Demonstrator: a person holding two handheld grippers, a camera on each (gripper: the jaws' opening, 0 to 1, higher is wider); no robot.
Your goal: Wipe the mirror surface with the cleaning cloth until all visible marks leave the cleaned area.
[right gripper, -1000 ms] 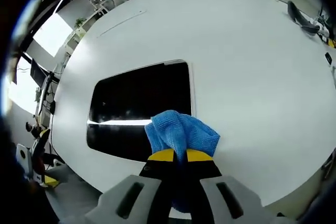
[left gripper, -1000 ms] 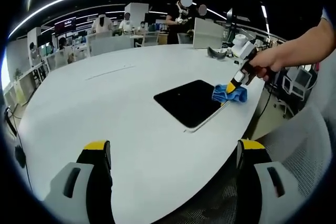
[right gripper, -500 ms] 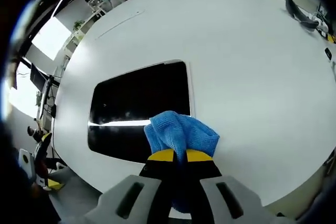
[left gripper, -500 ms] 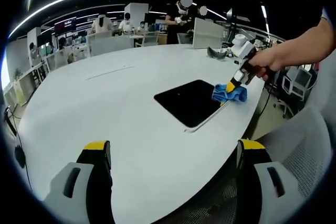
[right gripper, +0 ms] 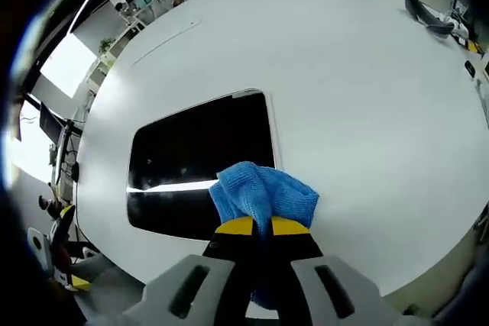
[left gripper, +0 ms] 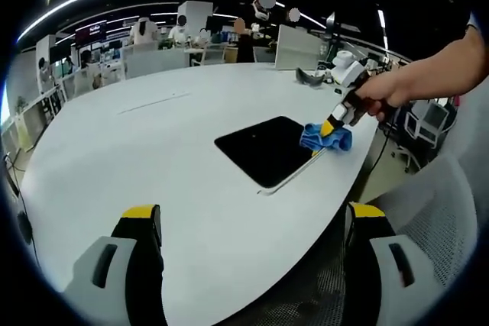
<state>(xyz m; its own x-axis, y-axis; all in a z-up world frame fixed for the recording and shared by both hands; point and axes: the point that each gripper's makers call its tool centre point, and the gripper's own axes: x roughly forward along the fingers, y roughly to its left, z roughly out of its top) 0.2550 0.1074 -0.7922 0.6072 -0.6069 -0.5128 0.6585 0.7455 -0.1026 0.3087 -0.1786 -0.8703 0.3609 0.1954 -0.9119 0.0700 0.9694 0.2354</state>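
Note:
A dark rectangular mirror [left gripper: 267,149] [right gripper: 202,158] lies flat on the white table [left gripper: 153,158] near its right edge. A crumpled blue cleaning cloth [left gripper: 324,137] [right gripper: 263,192] rests on the mirror's corner. My right gripper [right gripper: 256,227] is shut on the cloth, its yellow-tipped jaws pinching it; in the left gripper view that right gripper [left gripper: 333,124] is held by a person's hand [left gripper: 382,93]. My left gripper [left gripper: 256,215] stands open at the near table edge, far from the mirror, nothing between its jaws.
A dark curved object [left gripper: 309,75] [right gripper: 428,11] lies on the far side of the table. A mesh office chair [left gripper: 428,227] stands at the right. Desks, monitors and several people [left gripper: 191,32] fill the background beyond the table.
The left gripper view has shifted slightly, so mirror and cloth sit a little further left. The right gripper stays shut on the cloth at the mirror's corner, barely moved.

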